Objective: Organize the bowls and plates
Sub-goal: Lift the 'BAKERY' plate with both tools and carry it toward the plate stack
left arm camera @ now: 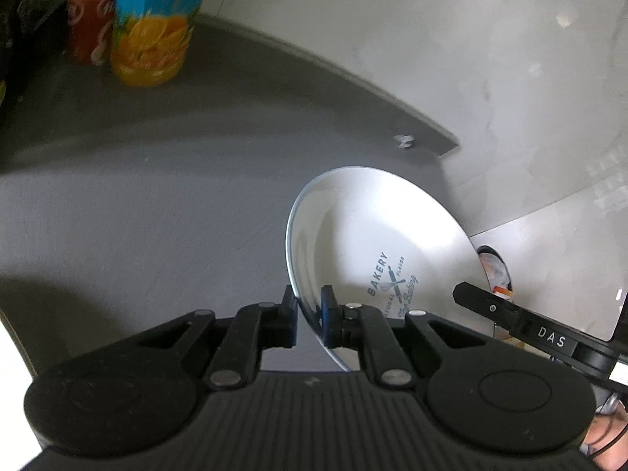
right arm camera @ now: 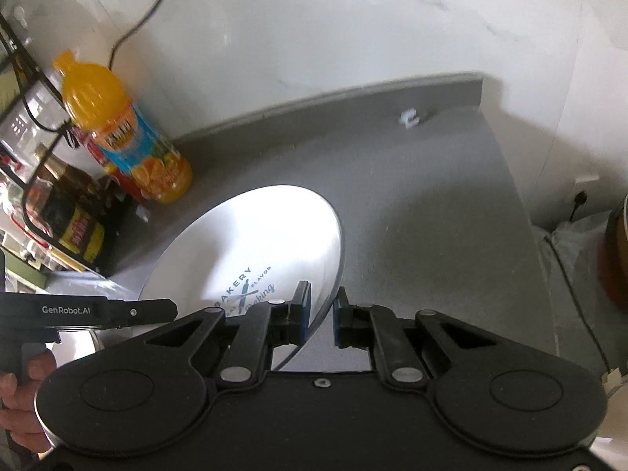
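Gripping plate (left arm camera: 376,243) rim: both tongs (left arm camera: 310,314) (right arm camera: 322,312).

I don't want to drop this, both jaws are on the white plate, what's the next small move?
Probably lower the white round BAKERY-print plate level toward the grey countertop; the left gripper and right gripper pinch opposite rims, with it tilted.

The left gripper (left arm camera: 310,316) is seen with its jaws drawn close together, clamped on a thin rim. The right gripper (right arm camera: 322,314) is held likewise, its jaws slightly wider. A person's hand (right arm camera: 19,404) is wrapped around the left gripper's handle.
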Demonstrator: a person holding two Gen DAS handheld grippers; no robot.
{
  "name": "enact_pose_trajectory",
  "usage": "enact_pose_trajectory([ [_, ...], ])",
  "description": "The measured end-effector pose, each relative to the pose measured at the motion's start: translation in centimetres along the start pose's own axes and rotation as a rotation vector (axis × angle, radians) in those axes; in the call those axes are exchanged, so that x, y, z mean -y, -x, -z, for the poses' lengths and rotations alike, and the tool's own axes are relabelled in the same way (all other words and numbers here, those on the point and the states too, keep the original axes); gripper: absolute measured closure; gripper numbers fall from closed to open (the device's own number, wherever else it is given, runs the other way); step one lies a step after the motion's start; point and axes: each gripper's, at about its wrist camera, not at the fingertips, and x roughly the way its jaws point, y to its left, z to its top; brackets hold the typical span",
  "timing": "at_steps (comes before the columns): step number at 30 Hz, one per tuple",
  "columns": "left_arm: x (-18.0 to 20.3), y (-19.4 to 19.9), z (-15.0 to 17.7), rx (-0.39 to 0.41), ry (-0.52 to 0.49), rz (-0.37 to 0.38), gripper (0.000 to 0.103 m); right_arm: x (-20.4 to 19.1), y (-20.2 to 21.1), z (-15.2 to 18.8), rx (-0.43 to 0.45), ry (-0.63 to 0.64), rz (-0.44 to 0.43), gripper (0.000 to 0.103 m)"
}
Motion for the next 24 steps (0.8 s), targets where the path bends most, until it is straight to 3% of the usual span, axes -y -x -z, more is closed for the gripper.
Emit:
enact_pose_trajectory([
  [11, 0.2, 2.8, -0.4, -0.010, -0.053, 0.036, 0.093, -3.0, 3.2, 0.9, 0.057, -0.005, 0.035, 0.092],
  [24, -4.7, 8.0, -0.1, 0.002, -0.057, 0.026, 0.093, -9.2, 3.7, 2.5, 0.082, -0.025, 0.012, 0.092],
])
